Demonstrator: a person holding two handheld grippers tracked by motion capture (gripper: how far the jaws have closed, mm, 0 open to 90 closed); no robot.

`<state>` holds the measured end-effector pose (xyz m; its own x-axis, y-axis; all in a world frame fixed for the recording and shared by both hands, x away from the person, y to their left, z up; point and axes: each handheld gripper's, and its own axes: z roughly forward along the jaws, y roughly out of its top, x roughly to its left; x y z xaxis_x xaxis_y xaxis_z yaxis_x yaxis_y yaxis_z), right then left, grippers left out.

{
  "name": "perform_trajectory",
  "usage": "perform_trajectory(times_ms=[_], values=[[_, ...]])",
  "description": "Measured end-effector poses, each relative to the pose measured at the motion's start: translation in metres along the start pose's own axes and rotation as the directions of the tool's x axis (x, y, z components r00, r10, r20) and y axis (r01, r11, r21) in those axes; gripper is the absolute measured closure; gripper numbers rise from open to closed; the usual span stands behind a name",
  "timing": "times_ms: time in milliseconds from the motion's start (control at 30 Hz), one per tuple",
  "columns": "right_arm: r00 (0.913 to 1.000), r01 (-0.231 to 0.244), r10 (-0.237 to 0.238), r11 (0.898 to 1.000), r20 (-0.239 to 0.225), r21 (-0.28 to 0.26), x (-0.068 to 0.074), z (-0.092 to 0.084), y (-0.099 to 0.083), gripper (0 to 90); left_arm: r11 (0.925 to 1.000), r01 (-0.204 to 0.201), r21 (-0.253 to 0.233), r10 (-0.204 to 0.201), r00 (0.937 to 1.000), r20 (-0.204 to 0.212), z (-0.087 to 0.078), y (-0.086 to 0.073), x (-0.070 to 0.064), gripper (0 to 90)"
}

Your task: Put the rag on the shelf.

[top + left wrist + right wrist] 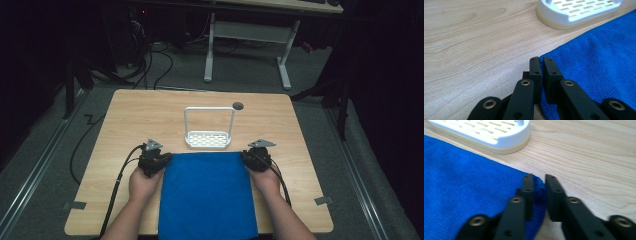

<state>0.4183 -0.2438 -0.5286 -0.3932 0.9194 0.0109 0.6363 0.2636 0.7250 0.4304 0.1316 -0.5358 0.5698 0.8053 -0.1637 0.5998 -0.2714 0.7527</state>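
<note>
Cloth [207, 195] blue | left claw [163, 158] pinching its corner | right claw [246, 156] pinching opposite corner | writing unseen

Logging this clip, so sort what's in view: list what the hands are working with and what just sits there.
In use:
- flat blue terry cloth
- left hand-held gripper, pinching its far left corner
- right hand-held gripper, pinching its far right corner

Lying about:
- white slotted plastic rack
- round dark grommet

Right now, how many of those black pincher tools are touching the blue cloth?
2. The left gripper pinches the far left corner of the blue cloth, and the right gripper pinches its far right corner, both just in front of the white rack.
</note>
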Motion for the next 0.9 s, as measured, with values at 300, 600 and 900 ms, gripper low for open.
perform_trajectory(times_ms=[300,600,900], values=[[0.9996,0.024,-0.024,0.999,0.014,-0.027,0.005,-0.008,0.001,88.6,1.0000,0.005,0.003,-0.005,0.9999,0.013,0.000,0.000,0.000,86.4],[0.9998,0.010,-0.013,0.978,-0.013,-0.207,0.019,-0.048,-0.002,88.7,0.9972,0.009,-0.075,-0.005,0.9987,0.050,-0.015,-0.002,-0.003,87.3],[0.9976,0.036,-0.050,0.965,-0.048,-0.258,0.027,-0.059,-0.012,88.6,0.9759,-0.040,-0.215,0.050,0.9977,0.045,-0.048,-0.011,-0.023,87.5]])
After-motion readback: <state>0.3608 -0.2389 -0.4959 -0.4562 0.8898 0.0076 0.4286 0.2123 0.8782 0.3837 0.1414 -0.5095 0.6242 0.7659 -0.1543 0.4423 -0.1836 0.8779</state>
